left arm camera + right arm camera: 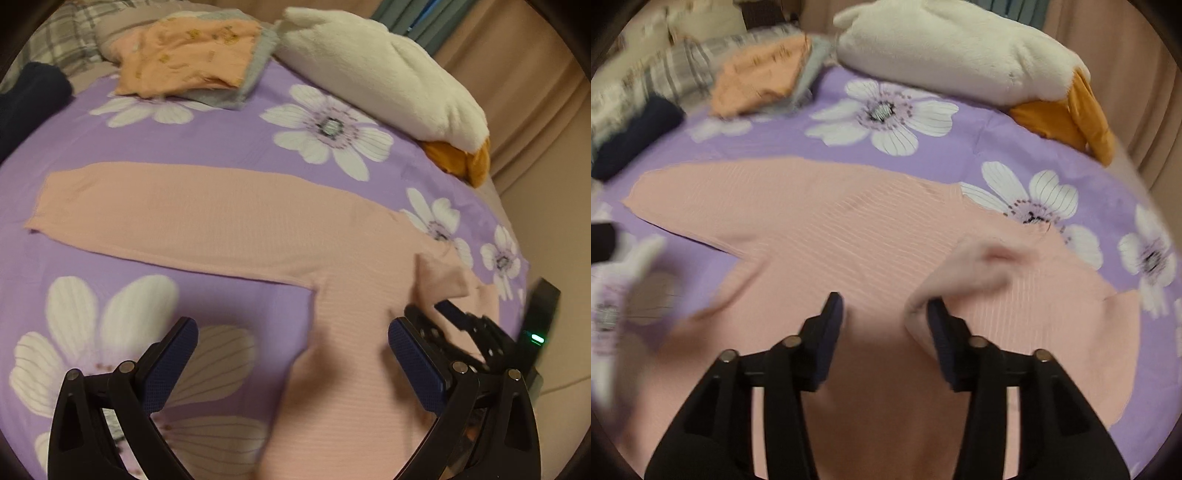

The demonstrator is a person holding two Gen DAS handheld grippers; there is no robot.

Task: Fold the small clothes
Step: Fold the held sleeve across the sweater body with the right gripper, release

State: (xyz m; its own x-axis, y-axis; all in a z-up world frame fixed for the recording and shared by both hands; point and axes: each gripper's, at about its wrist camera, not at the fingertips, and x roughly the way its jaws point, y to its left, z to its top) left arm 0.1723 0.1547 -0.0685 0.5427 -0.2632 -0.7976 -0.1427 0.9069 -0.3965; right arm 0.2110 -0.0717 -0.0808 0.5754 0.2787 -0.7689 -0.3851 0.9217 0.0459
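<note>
Pink top (229,218) flat on purple floral sheet (236,147), one sleeve stretched out, cuff bunched near right gripper (884,308). Left gripper (291,332) jaws spread wide, empty, over hem. Right jaws parted, gripping nothing; cloth beside one finger.

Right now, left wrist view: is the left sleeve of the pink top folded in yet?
No. The pink top's long sleeve lies stretched out flat across the purple floral sheet.
</note>
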